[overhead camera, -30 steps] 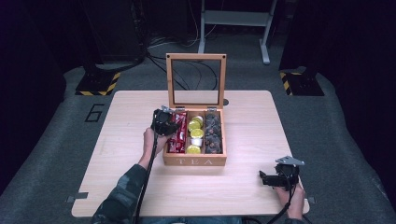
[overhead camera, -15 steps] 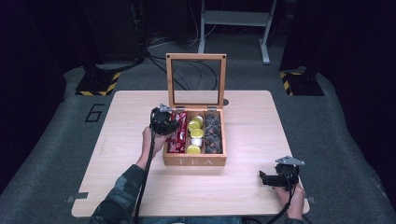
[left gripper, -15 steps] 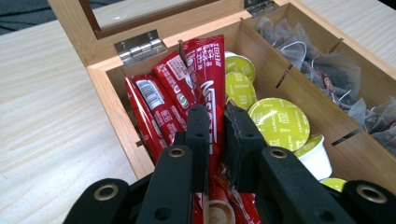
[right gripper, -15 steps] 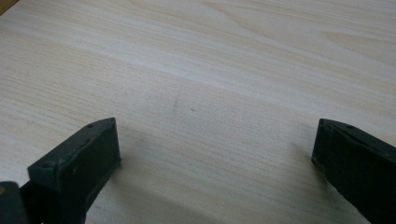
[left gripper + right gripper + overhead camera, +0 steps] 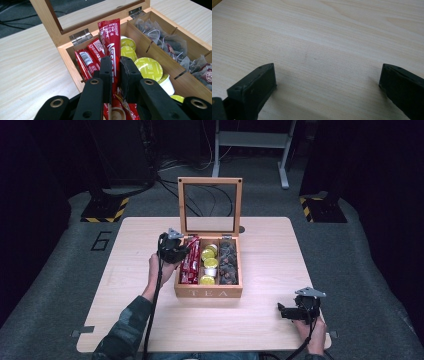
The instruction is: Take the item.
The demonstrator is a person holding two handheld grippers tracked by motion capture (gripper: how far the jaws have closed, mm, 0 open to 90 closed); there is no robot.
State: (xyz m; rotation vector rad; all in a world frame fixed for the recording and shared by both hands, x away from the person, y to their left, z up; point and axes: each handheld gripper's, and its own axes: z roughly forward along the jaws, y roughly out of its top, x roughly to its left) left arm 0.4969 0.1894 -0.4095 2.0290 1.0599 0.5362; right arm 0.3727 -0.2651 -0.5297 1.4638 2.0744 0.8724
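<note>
A wooden tea box [image 5: 208, 293] with its glass lid raised stands mid-table. Its left compartment holds red stick sachets [image 5: 190, 262], the middle one yellow-green capsules [image 5: 209, 255], the right one dark tea bags [image 5: 228, 262]. My left gripper [image 5: 181, 251] hovers over the left compartment, shut on one red sachet [image 5: 110, 42] that stands upright between the pads, lifted above the other sachets [image 5: 87, 58]. My right gripper [image 5: 281, 311] rests open near the table's front right corner, its jaws spread wide over bare wood [image 5: 322, 50].
The box's upright lid [image 5: 210, 205] stands just behind the left gripper. The light wooden table [image 5: 125, 285] has open room left of the box and between the box and the right gripper. Dark stands and cables lie beyond the far edge.
The left gripper has risen a little over the left compartment with the red sachet pinched in it. The right gripper has stayed put.
</note>
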